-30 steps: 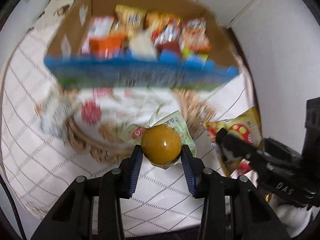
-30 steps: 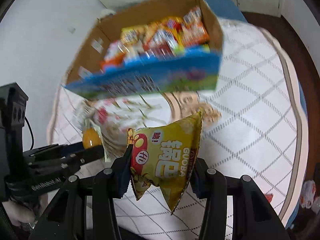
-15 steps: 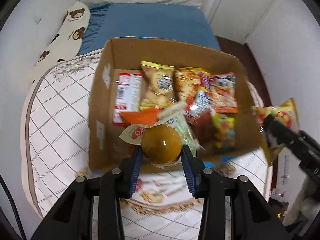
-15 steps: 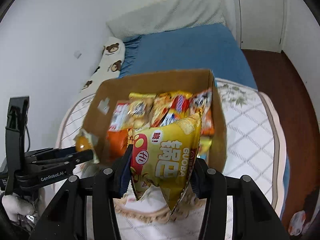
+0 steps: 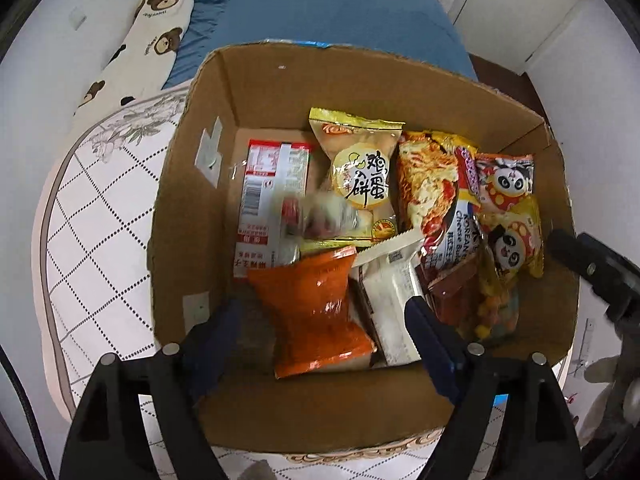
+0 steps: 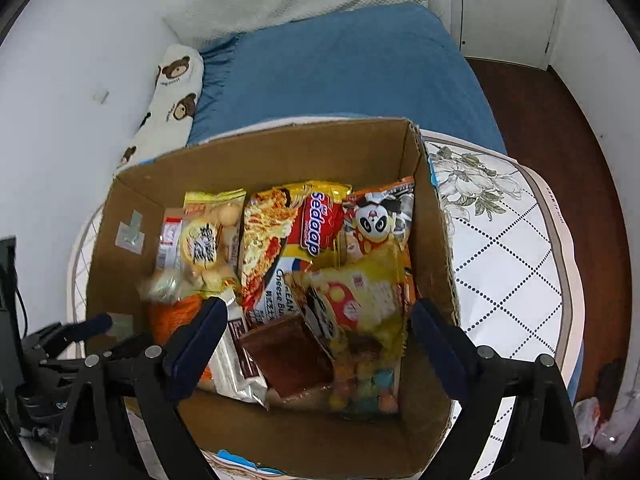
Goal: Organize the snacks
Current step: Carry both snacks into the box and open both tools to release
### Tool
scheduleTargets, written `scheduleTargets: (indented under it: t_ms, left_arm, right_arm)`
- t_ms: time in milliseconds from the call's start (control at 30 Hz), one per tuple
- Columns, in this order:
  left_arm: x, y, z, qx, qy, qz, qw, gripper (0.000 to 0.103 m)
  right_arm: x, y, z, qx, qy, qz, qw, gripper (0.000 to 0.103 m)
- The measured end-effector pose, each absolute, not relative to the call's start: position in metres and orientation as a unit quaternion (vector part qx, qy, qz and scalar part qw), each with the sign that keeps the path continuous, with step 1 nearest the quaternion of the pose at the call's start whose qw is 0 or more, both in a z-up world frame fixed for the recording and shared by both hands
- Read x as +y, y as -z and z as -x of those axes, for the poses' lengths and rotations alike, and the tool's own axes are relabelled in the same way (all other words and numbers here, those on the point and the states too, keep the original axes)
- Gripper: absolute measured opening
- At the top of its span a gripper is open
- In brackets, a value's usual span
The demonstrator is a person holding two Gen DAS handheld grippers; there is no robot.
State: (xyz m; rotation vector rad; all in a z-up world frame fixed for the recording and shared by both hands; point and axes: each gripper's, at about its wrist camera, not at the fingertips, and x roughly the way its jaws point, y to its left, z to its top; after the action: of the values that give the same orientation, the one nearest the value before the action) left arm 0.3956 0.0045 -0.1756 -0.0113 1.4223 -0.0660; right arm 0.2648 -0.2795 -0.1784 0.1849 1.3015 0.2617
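Snacks are now lying inside the cardboard box (image 5: 192, 208); the left gripper (image 5: 324, 328) and right gripper (image 6: 316, 328) have just been opening, both wide and empty; the yellow bag (image 6: 360, 292) is dropping among packets; these two seem delivered.

cardboard box (image 5: 192, 216): 1 | tools: 2 | bear-print pillow (image 5: 136, 48): 1

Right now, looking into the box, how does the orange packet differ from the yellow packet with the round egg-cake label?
The orange packet is plain orange with no lettering in view; the yellow packet carries a round label with black characters. The orange packet lies by the near wall of the cardboard box, the yellow packet nearer the far wall. Both are sealed pouches lying among the other snacks.
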Motion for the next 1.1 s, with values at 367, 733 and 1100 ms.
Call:
scheduleTargets:
  t_ms: [367,733,1100]
  left_arm:
    - [0.005,0.161,-0.389,0.624,0.01,0.012,0.782,0.088]
    - [0.002,0.119,-0.343,0.565,0.008,0.017,0.825,0.088]
    - [-0.004,0.075,-0.285,0.505,0.007,0.0,0.863,0.088]
  right_arm:
    - [-0.283,0.174,-0.236,0.601,-0.099,-0.049,0.792,0.097]
    - [-0.296,0.141,-0.193,0.564,-0.092,-0.038,0.819,0.097]
    - [-0.294,0.087,-0.138,0.508,-0.099,-0.028,0.855,0.097]
